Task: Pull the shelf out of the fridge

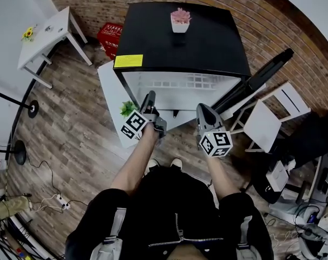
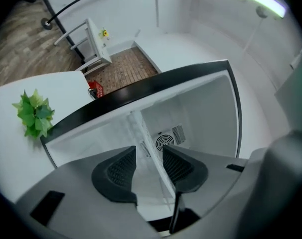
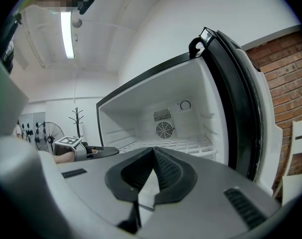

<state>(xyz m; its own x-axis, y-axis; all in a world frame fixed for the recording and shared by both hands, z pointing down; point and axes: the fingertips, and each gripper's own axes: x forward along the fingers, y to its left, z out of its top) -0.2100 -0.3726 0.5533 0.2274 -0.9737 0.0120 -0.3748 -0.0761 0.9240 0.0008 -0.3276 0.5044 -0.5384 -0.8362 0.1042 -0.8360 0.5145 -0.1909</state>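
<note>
The black fridge (image 1: 185, 37) stands open in front of me, its door (image 1: 264, 72) swung to the right. Its white wire shelf (image 1: 191, 83) lies inside the white cavity, below the rear fan grille (image 3: 164, 129). My left gripper (image 1: 149, 96) sits at the cavity's left front, rolled on its side. Its jaws (image 2: 149, 153) are open, and the shelf (image 2: 151, 148) shows edge-on through the gap with no pad touching it. My right gripper (image 1: 202, 109) hovers at the right front, shut (image 3: 153, 151) on nothing, short of the shelf (image 3: 186, 144).
A pink potted plant (image 1: 180, 20) stands on the fridge top. A white surface (image 1: 111, 85) with a green plant (image 1: 127, 108) adjoins the fridge's left side. A red crate (image 1: 110, 37), a white side table (image 1: 45, 37) and a white chair (image 1: 264, 123) stand around it.
</note>
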